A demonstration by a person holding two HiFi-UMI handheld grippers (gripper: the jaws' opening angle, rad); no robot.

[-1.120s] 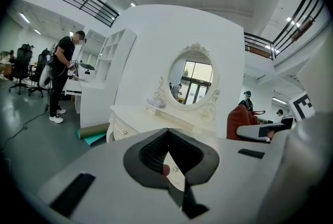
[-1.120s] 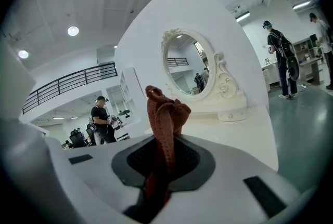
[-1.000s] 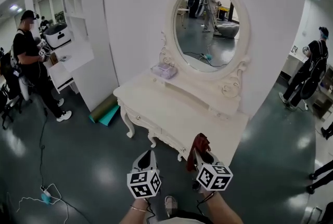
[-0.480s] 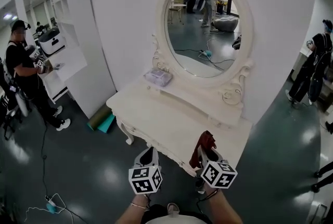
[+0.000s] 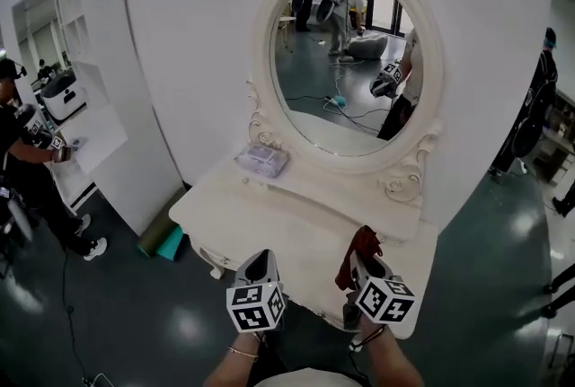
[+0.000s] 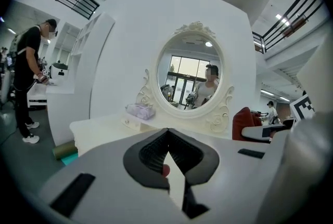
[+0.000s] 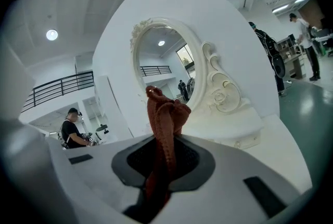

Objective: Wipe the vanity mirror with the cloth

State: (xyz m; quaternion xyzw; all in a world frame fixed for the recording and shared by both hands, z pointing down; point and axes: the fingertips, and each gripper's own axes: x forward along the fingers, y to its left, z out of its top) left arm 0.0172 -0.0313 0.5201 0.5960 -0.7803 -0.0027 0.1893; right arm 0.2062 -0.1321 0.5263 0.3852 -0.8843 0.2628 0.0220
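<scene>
1. cloth: a dark red knitted cloth point(image 7: 164, 114) is pinched in the right gripper point(image 7: 165, 141), whose jaws are pressed onto it. a bunched fold stands up above the jaw tips and the rest hangs down between them.
2. left gripper point(image 6: 167, 133): its jaws are pressed together at the tips, with nothing held between them.
3. in the head view both grippers are held low and side by side, about over the front edge of a white carved dressing table point(image 5: 296, 215).
4. an oval vanity mirror in an ornate white carved frame point(image 5: 341, 53) stands upright at the back of the table, against a white wall. the cloth is well apart from the glass and does not touch it.
5. a small pale lilac packet point(image 5: 262, 160) lies on the raised ledge just beside the mirror's lower left.
6. the glass reflects a person holding a marker-cube gripper, with a wide hall behind.
7. to the left stands a tall white shelving unit point(image 5: 94, 80), and a person in a black top point(image 5: 22, 156) is at its far side. a rolled green mat point(image 5: 160, 241) lies on the dark glossy floor at its foot.
</scene>
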